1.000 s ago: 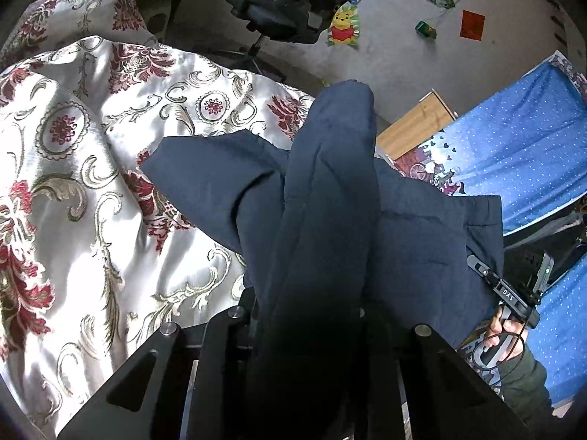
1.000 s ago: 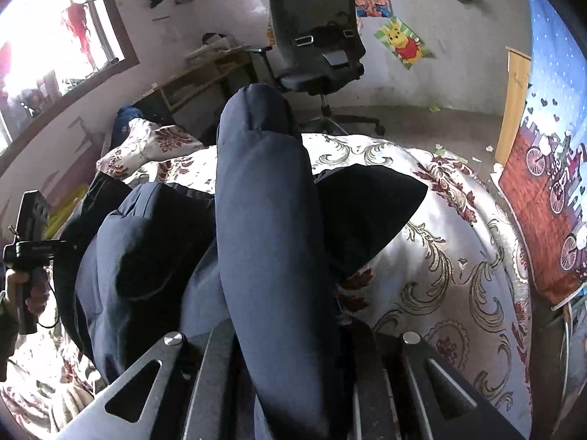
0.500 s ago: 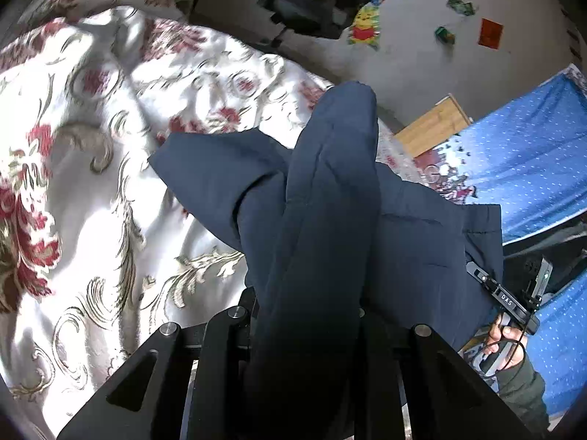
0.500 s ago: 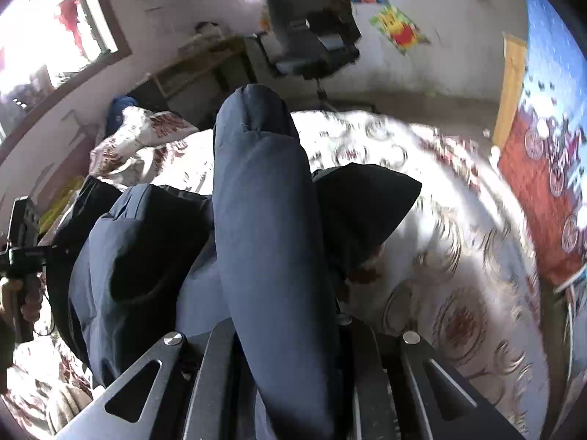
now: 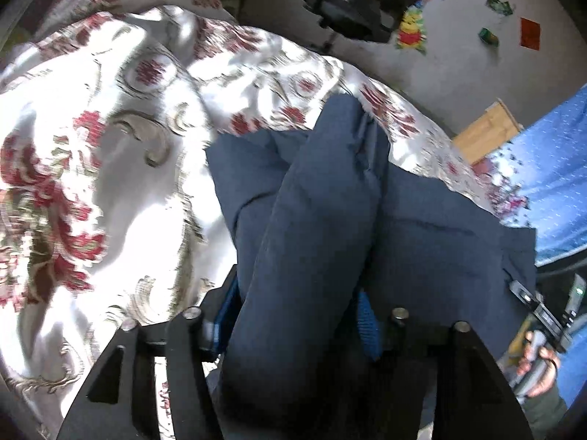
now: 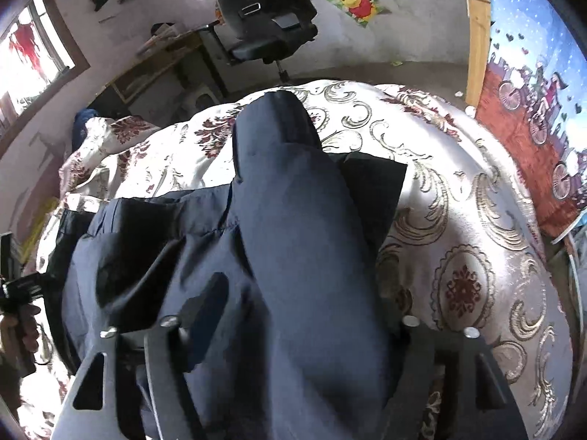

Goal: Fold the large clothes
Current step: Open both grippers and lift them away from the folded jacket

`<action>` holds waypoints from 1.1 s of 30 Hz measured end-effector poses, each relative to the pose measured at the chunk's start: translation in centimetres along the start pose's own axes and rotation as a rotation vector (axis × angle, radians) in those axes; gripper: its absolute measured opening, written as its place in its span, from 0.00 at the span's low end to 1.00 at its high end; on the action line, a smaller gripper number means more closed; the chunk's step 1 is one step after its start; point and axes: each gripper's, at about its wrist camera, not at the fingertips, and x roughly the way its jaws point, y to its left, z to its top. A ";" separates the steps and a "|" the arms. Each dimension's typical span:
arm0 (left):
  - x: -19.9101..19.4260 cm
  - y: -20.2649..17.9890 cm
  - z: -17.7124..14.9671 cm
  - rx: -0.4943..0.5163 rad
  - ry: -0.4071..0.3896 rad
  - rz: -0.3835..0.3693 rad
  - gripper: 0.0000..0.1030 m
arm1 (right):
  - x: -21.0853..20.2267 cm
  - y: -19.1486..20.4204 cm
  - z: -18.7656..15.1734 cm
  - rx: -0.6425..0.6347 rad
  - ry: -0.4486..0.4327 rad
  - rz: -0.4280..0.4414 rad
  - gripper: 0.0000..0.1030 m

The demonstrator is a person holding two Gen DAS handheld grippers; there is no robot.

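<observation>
Both tools have just been opening: the left tool (image 5: 297, 315) and the right tool (image 6: 286, 326) now stand with their jaws apart, where a moment ago each was clamped tight on a bunched roll of the navy garment (image 5: 433, 242). The cloth is between the jaws of each but looks loose, no longer pinched. Compared with a second ago the garment sits lower, spread over the floral bedspread (image 5: 110, 168) with its folded edge lying nearer the bed. I judge this as the release that ends one fold; next the tools need to draw back without dragging the cloth, then find fresh edges
</observation>
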 end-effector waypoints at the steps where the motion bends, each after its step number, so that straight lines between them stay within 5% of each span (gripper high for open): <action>1: -0.3 -0.1 -0.1 0.001 -0.017 0.018 0.58 | -0.1 0.1 -0.2 -0.013 -0.010 -0.018 0.70; 7: -3.1 -1.2 -1.3 0.027 -0.194 0.097 0.91 | -2.1 1.4 -1.5 -0.078 -0.149 -0.128 0.90; 9: -4.0 -1.9 -1.6 0.037 -0.237 0.105 0.95 | -3.0 1.8 -1.9 -0.097 -0.191 -0.130 0.91; 17: -6.0 -4.3 -3.2 0.101 -0.333 0.127 0.98 | -5.5 3.5 -3.3 -0.123 -0.305 -0.131 1.00; 33: -10.6 -8.4 -7.9 0.177 -0.497 0.147 0.98 | -10.2 5.9 -6.4 -0.115 -0.435 -0.090 1.00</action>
